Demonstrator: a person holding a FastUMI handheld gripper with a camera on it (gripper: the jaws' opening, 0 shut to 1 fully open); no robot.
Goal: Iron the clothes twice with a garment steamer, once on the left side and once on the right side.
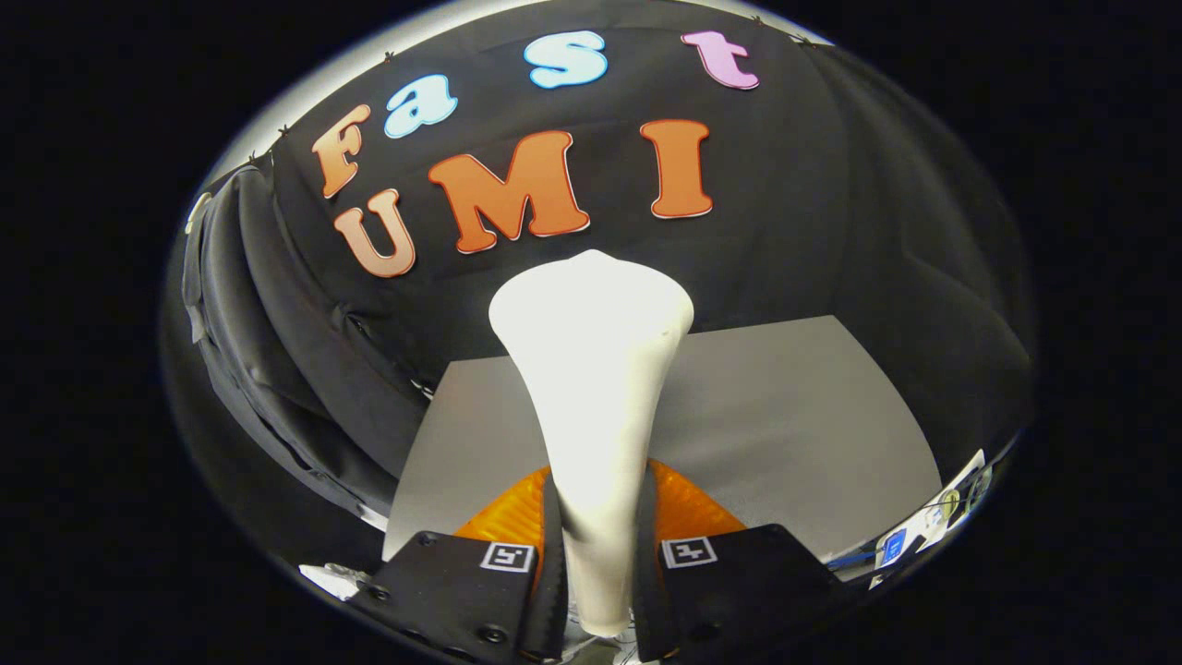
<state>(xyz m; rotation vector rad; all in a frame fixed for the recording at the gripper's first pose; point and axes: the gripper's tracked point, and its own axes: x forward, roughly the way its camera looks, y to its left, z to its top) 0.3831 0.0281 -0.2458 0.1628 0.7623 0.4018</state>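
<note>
1. Gripper (596, 563): two black fingers (545, 563), each with a small square black-and-white marker on top. They are pressed in on the narrow lower part of the steamer, one finger against each side of it.
2. Steamer (591, 369): a white handheld body, pinched between the fingers. It rises forward from between them, slim where it is held and widening to a broad rounded head well beyond the fingertips.
3. Orange part (688, 503): ribbed and glossy, showing just ahead of the fingers on both sides of the steamer's slim section. I cannot tell what it belongs to.
4. Table (785, 416): a flat grey top, beneath and beyond the fingers, stretching out behind the steamer.
5. Clothes (268, 351): dark garments hanging to the left of the fingers, off the table's left side, against the booth wall.
6. Cards and cables (923, 531): small items to the right of the fingers, past the table's near right corner; too small to tell apart.
</note>
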